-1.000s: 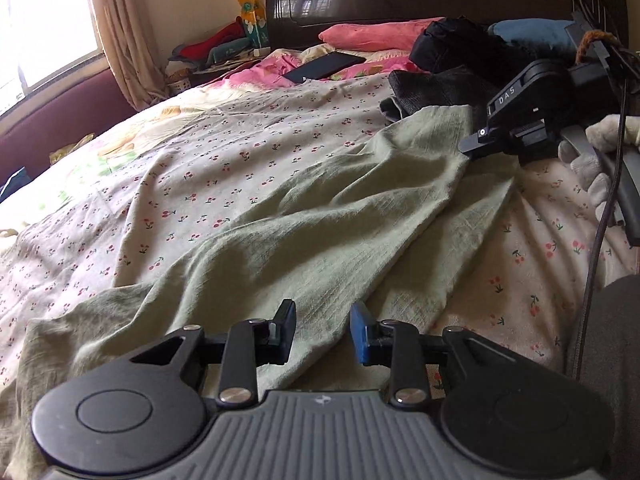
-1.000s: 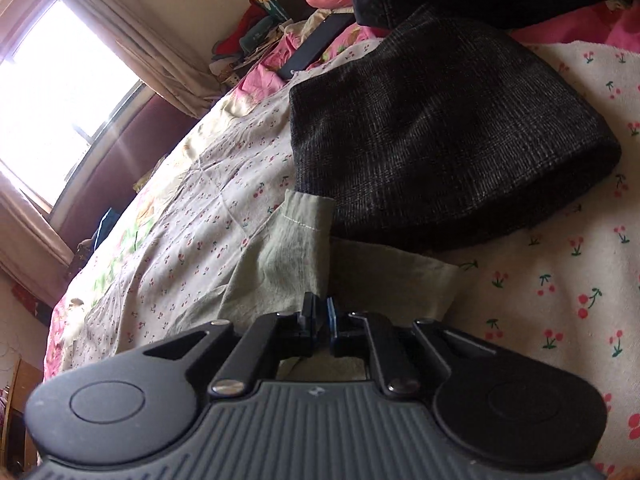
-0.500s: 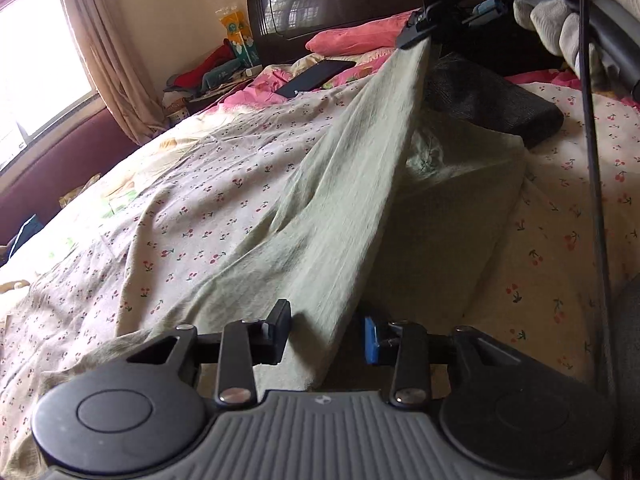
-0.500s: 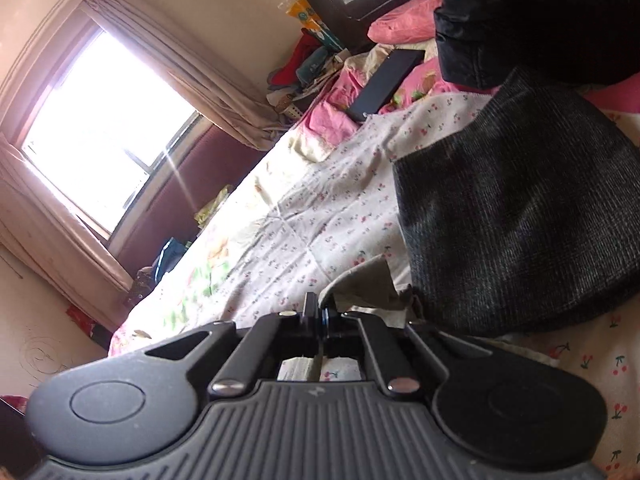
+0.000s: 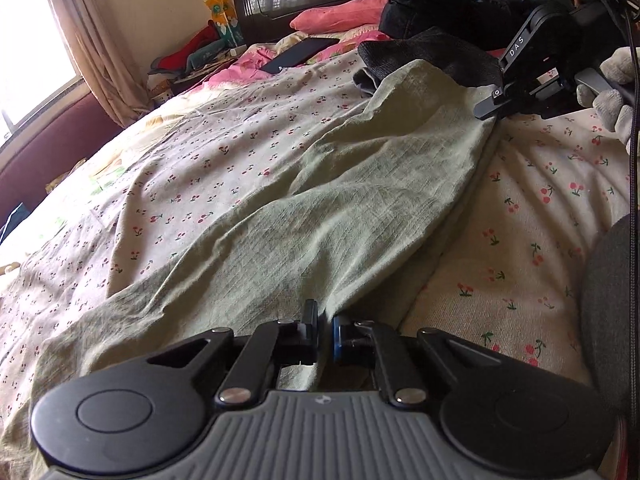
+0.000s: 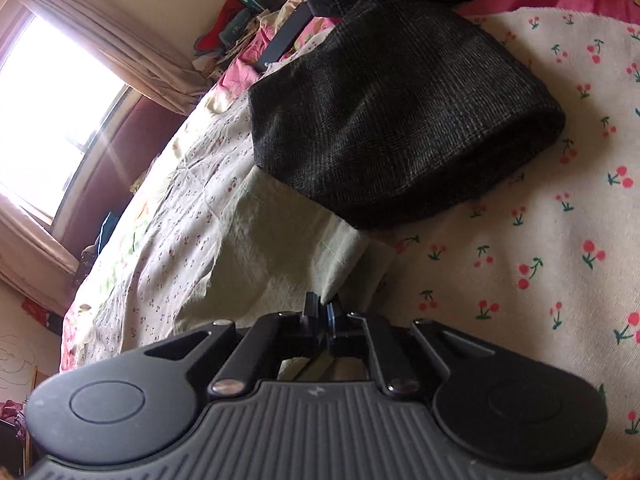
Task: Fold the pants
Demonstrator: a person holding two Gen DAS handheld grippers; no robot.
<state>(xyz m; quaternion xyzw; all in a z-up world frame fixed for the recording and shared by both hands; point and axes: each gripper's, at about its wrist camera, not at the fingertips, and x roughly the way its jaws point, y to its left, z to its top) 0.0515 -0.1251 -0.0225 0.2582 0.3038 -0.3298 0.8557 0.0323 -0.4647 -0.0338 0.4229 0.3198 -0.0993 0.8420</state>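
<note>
Pale green pants (image 5: 320, 208) lie stretched across the cherry-print bedsheet (image 5: 540, 208), running from near me to the far right. My left gripper (image 5: 324, 332) is shut on the near edge of the pants. My right gripper (image 6: 323, 314) is shut on the far hem of the pants (image 6: 280, 248), low over the sheet; it shows in the left wrist view (image 5: 532, 76) at the upper right, held by a gloved hand.
A folded dark grey garment (image 6: 400, 120) lies just beyond the hem. Pink pillows (image 5: 340, 20), a black bag (image 5: 432, 8) and a dark tablet (image 5: 300, 54) sit near the headboard. A window with curtains is at the left. A black cable (image 5: 632, 120) hangs at the right.
The right gripper lifted the hem high, then lowered it back to the bed, spreading the pants. The left gripper's jaws closed on the near edge of the pants.
</note>
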